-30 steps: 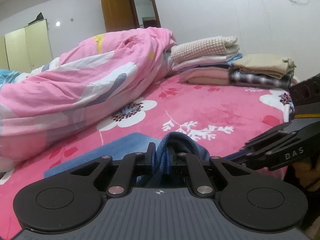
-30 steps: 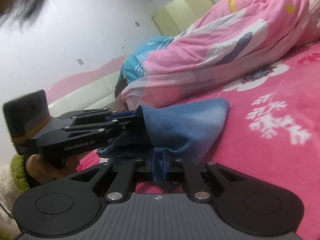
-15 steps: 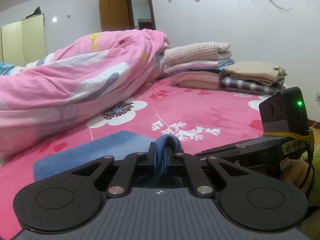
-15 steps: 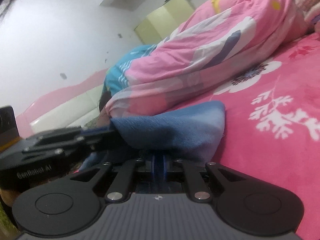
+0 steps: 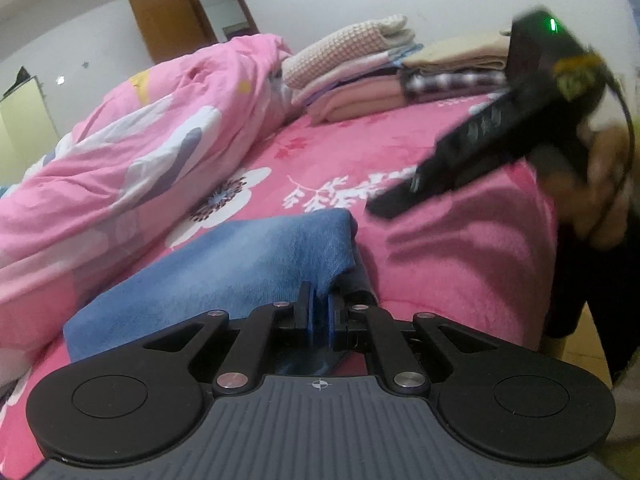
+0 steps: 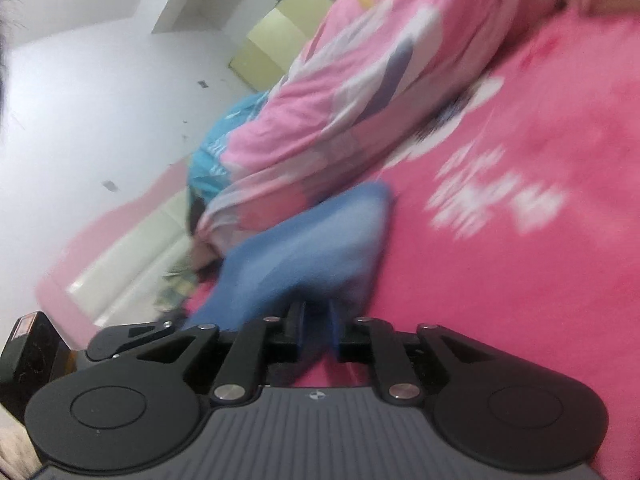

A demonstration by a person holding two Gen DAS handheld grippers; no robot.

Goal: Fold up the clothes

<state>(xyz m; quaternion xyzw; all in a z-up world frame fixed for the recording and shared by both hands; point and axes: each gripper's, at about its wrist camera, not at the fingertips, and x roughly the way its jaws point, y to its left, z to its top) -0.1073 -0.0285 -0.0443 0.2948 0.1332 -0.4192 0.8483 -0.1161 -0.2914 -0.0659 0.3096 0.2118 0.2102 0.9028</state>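
A blue fleece cloth (image 5: 240, 264) lies folded on the pink flowered bedsheet (image 5: 440, 248) near the bed's front edge. My left gripper (image 5: 318, 308) is shut on the cloth's near edge. My right gripper (image 5: 396, 204) shows in the left wrist view, lifted above the sheet to the right of the cloth and apart from it. In the blurred right wrist view the right gripper (image 6: 316, 320) has a small gap between its jaws with nothing in it, and the blue cloth (image 6: 304, 248) lies just beyond it.
A crumpled pink duvet (image 5: 132, 152) fills the left half of the bed. Stacks of folded clothes (image 5: 384, 72) stand at the far end by the wall. A wooden door (image 5: 168, 20) and a yellow wardrobe (image 6: 276, 44) are behind. The bed's edge drops off at right (image 5: 552, 280).
My right gripper has let go of the blue cloth and swung up and away to the right. My left gripper still holds the cloth, which now lies flatter on the sheet.
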